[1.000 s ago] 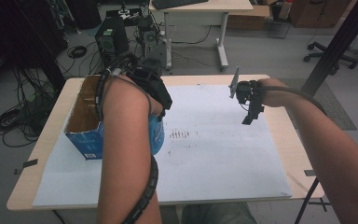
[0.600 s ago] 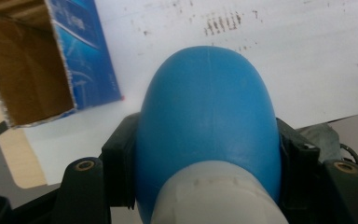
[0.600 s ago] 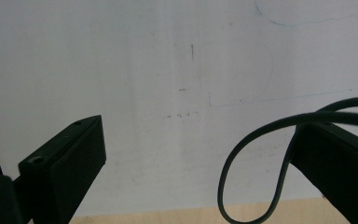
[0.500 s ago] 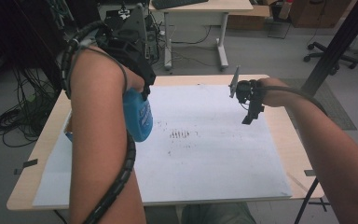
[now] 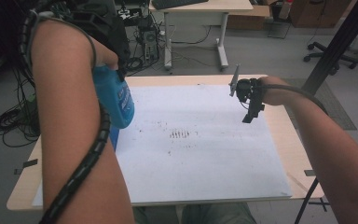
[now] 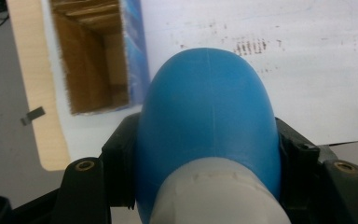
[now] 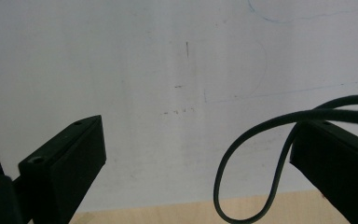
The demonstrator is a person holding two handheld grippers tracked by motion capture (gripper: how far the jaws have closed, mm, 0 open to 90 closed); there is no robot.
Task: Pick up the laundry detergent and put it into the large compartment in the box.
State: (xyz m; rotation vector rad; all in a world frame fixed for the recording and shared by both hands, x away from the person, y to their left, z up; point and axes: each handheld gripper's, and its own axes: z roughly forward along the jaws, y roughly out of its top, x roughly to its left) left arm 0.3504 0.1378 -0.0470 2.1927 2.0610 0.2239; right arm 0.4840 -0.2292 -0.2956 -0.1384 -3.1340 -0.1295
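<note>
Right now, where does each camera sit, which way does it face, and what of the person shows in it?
High view: above the person's side, facing forward and down on the table; both forearms, left gripper, right gripper.
Left gripper view: on the left gripper, looking down past the blue bottle at the cardboard box.
Right gripper view: on the right gripper, facing the white sheet; open jaws, cable.
Shared: bottle, sheet.

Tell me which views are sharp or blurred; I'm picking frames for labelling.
High view: soft and grainy, the near left forearm looms large, blue bottle readable. Left gripper view: bottle close and slightly soft, cardboard box behind clearer. Right gripper view: jaws dark, cable smeared, white sheet evenly lit, no glare.
</note>
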